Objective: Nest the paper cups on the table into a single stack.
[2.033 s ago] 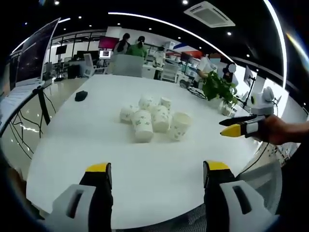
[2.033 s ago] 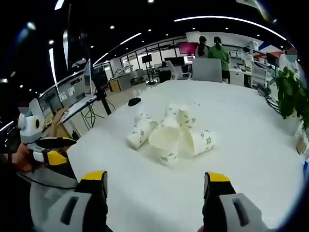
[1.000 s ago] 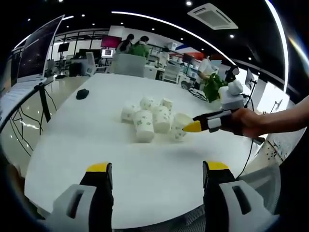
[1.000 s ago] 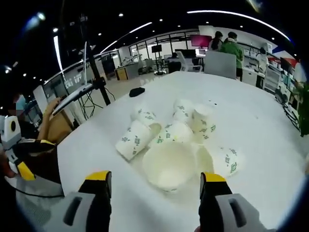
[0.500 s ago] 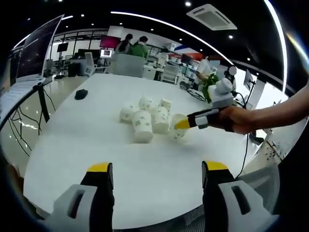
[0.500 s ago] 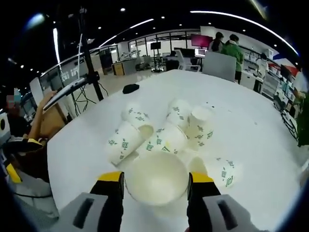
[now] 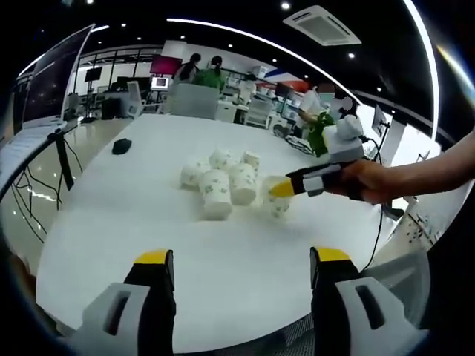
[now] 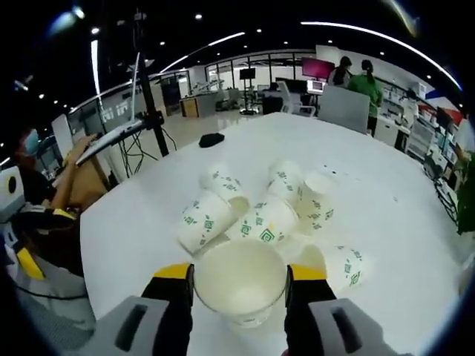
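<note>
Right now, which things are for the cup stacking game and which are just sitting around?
For the job:
- paper cups lying in a pile on the white table
- one paper cup between the right gripper's jaws
- left gripper, open, held back from the pile

Just lying about:
- small black object on the table's far side
- potted plant
- grey chair

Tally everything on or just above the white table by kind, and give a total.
Paper cups: 7, counting the paper cup between the right gripper's jaws
Small black object: 1
Total: 8
</note>
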`<state>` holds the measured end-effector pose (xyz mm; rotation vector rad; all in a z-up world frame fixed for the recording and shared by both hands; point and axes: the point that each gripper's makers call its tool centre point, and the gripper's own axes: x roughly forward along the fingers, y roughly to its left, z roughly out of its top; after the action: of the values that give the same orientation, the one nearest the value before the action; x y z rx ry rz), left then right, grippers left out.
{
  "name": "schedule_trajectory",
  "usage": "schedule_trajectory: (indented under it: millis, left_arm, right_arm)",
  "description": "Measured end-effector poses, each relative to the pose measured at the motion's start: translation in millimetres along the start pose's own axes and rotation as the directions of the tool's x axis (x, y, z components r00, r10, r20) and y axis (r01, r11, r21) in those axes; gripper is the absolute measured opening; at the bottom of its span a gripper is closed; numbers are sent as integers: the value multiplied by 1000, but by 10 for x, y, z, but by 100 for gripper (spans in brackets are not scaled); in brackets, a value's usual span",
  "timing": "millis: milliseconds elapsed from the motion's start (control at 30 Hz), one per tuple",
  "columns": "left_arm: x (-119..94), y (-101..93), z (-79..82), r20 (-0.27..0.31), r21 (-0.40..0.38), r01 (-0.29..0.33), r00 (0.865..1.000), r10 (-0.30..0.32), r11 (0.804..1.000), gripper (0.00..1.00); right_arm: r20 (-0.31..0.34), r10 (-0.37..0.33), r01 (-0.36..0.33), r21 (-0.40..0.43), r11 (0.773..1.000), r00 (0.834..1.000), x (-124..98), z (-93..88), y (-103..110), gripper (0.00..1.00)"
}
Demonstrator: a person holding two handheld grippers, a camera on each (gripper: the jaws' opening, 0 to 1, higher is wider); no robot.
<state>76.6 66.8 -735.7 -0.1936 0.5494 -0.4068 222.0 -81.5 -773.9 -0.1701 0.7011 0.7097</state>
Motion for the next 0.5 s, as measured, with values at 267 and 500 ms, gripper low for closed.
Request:
schedule_trajectory:
  millis: [267,500]
  left_arm:
    - [-6,-4,30,14,0,4,1000,-4,1000,74]
    - [-11,-63,18,5,21,26,1000,-26,999,74]
  right_arm:
    - [12,49,-48,-32,998,999,-125,-47,363,47]
    - [-7,82,-83,-36,996,997,-132,-235,613,47]
